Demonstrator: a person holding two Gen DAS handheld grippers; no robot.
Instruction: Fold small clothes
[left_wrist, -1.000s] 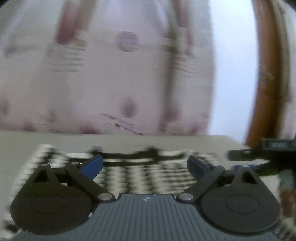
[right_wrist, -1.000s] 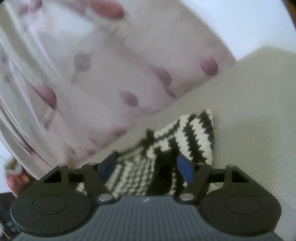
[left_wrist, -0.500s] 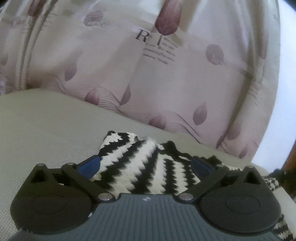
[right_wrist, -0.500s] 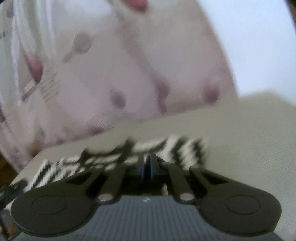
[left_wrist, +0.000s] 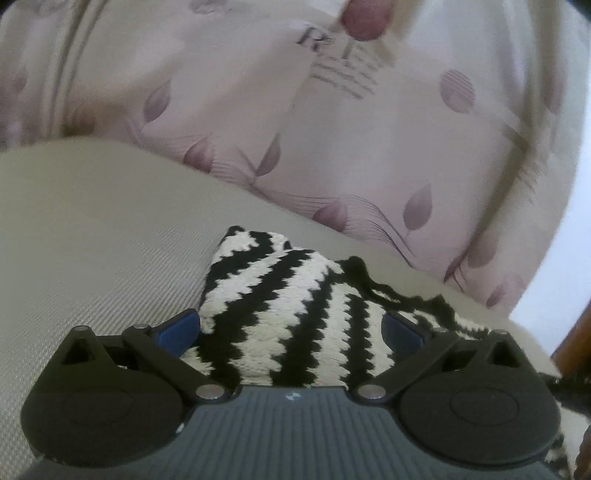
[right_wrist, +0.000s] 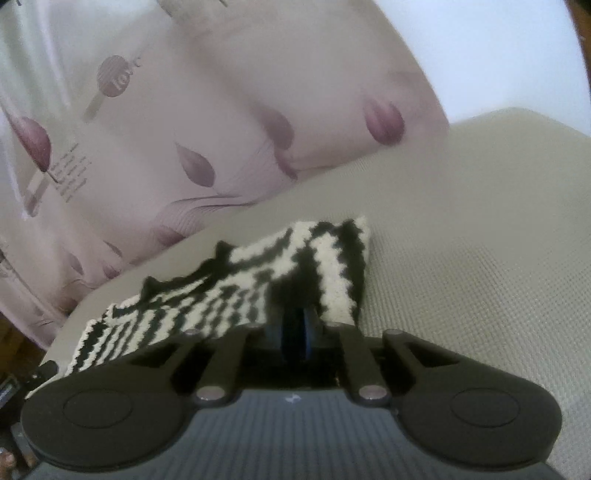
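A small black-and-white zigzag knit garment (left_wrist: 291, 306) lies on a beige cushioned surface (left_wrist: 92, 236). My left gripper (left_wrist: 291, 328) is open, its blue-padded fingers (left_wrist: 177, 326) standing on either side of the garment's near left part. In the right wrist view the same knit garment (right_wrist: 266, 280) stretches away to the left. My right gripper (right_wrist: 295, 332) is shut on the garment's near edge, with cloth bunched dark at the pads.
A pale pink curtain with purple leaf prints (left_wrist: 332, 129) hangs right behind the cushion and also shows in the right wrist view (right_wrist: 184, 129). Beige cushion (right_wrist: 480, 277) extends to the right. A brown wooden piece (left_wrist: 576, 343) shows at the far right.
My right gripper has closed on the garment's edge and the cloth now rises at it. My left gripper has moved in over the garment's left part and stays open.
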